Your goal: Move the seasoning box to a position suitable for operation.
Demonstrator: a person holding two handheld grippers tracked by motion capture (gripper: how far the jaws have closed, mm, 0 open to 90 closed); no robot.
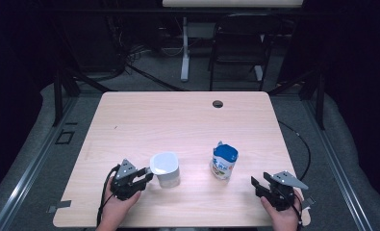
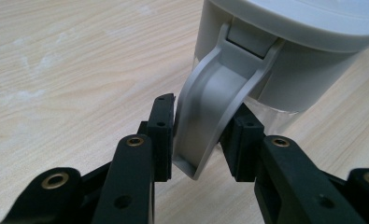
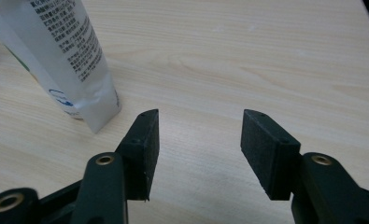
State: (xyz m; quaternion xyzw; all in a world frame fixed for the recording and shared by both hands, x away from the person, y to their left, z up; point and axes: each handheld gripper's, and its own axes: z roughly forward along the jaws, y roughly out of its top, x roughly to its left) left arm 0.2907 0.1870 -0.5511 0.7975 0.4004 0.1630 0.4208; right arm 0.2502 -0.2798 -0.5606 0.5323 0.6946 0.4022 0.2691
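Observation:
A white jug [image 1: 166,169] with a grey lid stands at the near left of the wooden table [image 1: 178,120]. In the left gripper view, my left gripper [image 2: 203,112] is shut on the jug's curved grey handle [image 2: 210,93], one pad on each side. From above, the left gripper [image 1: 148,177] sits just left of the jug. A blue and white pouch [image 1: 224,161] stands upright to the right of the jug. My right gripper [image 1: 260,179] rests near the table's front right edge, open and empty. In its own view the right gripper [image 3: 202,116] has the pouch [image 3: 65,56] ahead and to the left, apart from the jaws.
A round cable hole [image 1: 218,104] lies near the table's far edge. A dark chair [image 1: 238,43] and a white desk leg [image 1: 184,53] stand beyond the table. A cable [image 1: 300,139] runs along the floor to the right. Bare tabletop lies between jug and far edge.

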